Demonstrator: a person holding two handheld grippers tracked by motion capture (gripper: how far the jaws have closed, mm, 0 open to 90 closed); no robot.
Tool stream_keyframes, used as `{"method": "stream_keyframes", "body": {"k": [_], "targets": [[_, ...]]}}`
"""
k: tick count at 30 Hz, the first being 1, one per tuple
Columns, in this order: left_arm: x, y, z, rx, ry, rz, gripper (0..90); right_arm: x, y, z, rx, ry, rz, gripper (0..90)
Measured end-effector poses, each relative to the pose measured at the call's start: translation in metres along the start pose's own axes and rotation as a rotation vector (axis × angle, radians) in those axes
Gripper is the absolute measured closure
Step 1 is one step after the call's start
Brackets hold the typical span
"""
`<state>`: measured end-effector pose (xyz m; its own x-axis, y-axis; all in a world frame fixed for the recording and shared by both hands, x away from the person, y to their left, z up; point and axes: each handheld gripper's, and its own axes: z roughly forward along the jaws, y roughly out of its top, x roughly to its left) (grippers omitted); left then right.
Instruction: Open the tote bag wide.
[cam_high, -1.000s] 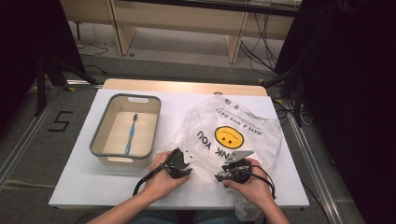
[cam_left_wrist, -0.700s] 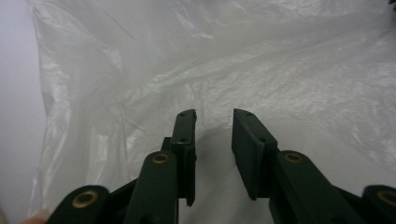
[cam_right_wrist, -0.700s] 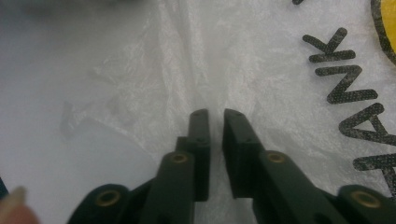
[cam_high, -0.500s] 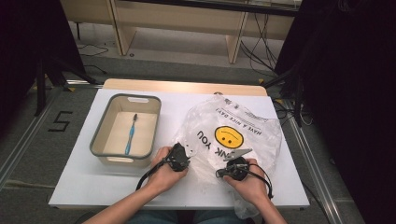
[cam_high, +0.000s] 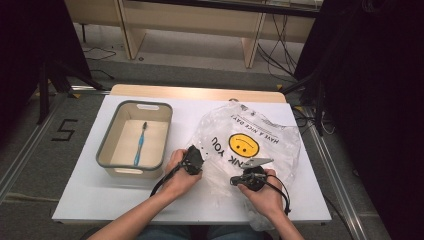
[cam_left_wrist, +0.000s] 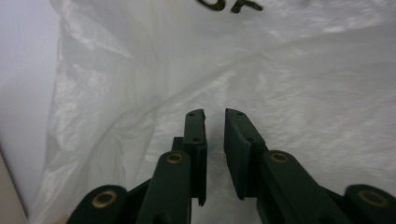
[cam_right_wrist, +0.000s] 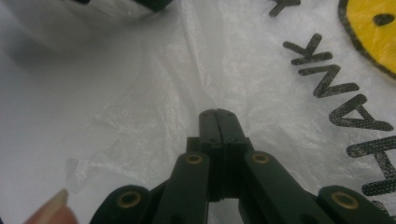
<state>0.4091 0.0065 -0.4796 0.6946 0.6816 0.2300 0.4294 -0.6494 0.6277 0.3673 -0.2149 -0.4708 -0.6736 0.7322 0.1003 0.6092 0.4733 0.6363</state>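
Note:
A white plastic bag (cam_high: 250, 145) with a yellow smiley face and black lettering lies crumpled on the white table (cam_high: 190, 107). My left gripper (cam_high: 199, 157) is at the bag's left edge. In the left gripper view the left gripper (cam_left_wrist: 215, 114) has just been closing and keeps a narrow gap, with bag film (cam_left_wrist: 280, 70) behind it and nothing pinched. My right gripper (cam_high: 235, 179) is at the bag's near edge. In the right gripper view the right gripper (cam_right_wrist: 218, 114) has its jaws pressed together, and creases in the bag (cam_right_wrist: 154, 93) run up to the tips.
A grey bin (cam_high: 107, 145) stands on the left of the table with a blue toothbrush (cam_high: 140, 145) lying inside. The bag hangs a little over the table's near edge by the right hand. Cables and wooden furniture sit on the floor beyond the table.
The left hand has slid its gripper forward to the bag's edge. The right gripper's jaws have come together; that hand has stayed where it was.

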Motion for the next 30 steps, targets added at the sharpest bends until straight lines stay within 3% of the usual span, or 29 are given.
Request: {"method": "stream_keyframes", "body": {"k": [3, 4, 5, 9, 13, 16, 22, 30], "targets": [[-0.002, 0.000, -0.009, -0.028, -0.006, 0.004, 71.6, -0.001, 0.001, -0.002, -0.041, -0.017, 0.005, 90.0], [-0.004, -0.001, -0.020, -0.064, -0.022, 0.014, 69.3, -0.001, 0.001, -0.003, -0.048, -0.021, 0.008, 90.0], [-0.004, -0.001, -0.020, -0.064, -0.022, 0.014, 66.2, -0.001, 0.001, -0.003, -0.048, -0.021, 0.008, 90.0], [-0.008, -0.010, -0.049, -0.140, -0.071, 0.024, 56.2, -0.002, 0.002, -0.005, -0.079, -0.040, 0.010, 90.0], [-0.010, -0.021, -0.062, -0.153, -0.099, 0.028, 48.6, -0.004, 0.003, -0.007, -0.103, -0.049, 0.011, 90.0], [-0.008, -0.038, -0.077, -0.167, -0.119, 0.010, 44.2, -0.004, 0.004, -0.009, -0.124, -0.060, 0.012, 90.0], [-0.004, -0.057, -0.092, -0.188, -0.113, -0.027, 41.6, -0.006, 0.007, -0.014, -0.168, -0.081, 0.012, 90.0], [-0.004, -0.058, -0.089, -0.192, -0.109, -0.036, 42.4, -0.006, 0.012, -0.022, -0.239, -0.116, 0.004, 90.0]]}}
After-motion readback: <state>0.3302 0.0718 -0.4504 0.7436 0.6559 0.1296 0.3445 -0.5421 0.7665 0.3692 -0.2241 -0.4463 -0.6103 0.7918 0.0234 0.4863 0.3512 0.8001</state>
